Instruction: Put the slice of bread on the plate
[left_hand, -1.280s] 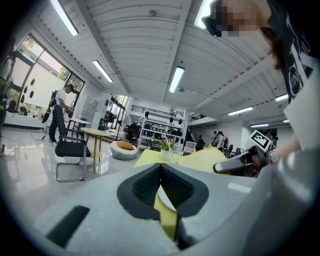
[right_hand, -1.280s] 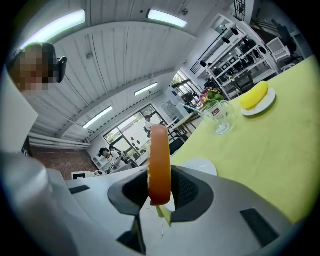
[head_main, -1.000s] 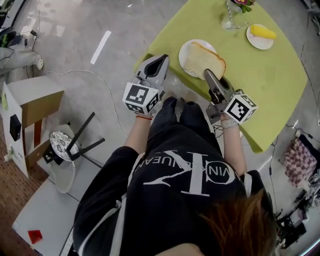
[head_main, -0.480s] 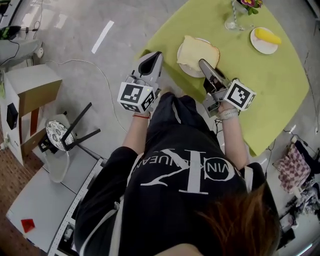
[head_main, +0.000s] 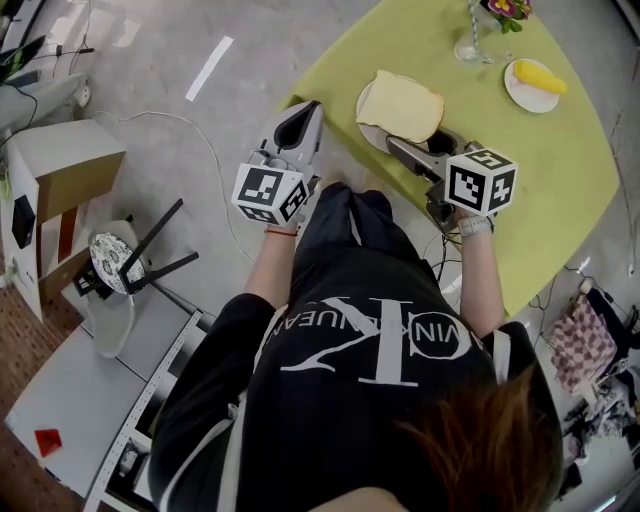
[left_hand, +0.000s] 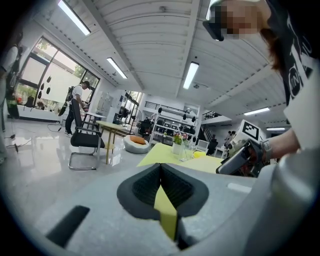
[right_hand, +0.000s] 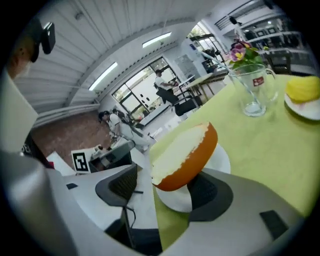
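Note:
A slice of bread (head_main: 400, 104) with a brown crust lies tilted over the white plate (head_main: 366, 104) on the lime-green table (head_main: 520, 170). In the right gripper view the bread (right_hand: 184, 157) leans with its lower edge against one pad, above the plate (right_hand: 223, 159). My right gripper (head_main: 421, 148) is opening, its jaws wide apart on either side of the slice (right_hand: 165, 189), and the other pad stands off it. My left gripper (head_main: 298, 124) hovers off the table's left edge, shut and empty (left_hand: 161, 184).
A glass vase with flowers (head_main: 470, 38) and a small plate with a yellow item (head_main: 534, 80) stand farther back on the table. On the floor at the left are a cardboard box (head_main: 62, 190) and an overturned stool (head_main: 130, 270).
The right gripper's jaws have spread apart from the bread, and the gripper has rolled and dipped slightly. The slice stays over the plate. The left gripper has barely moved.

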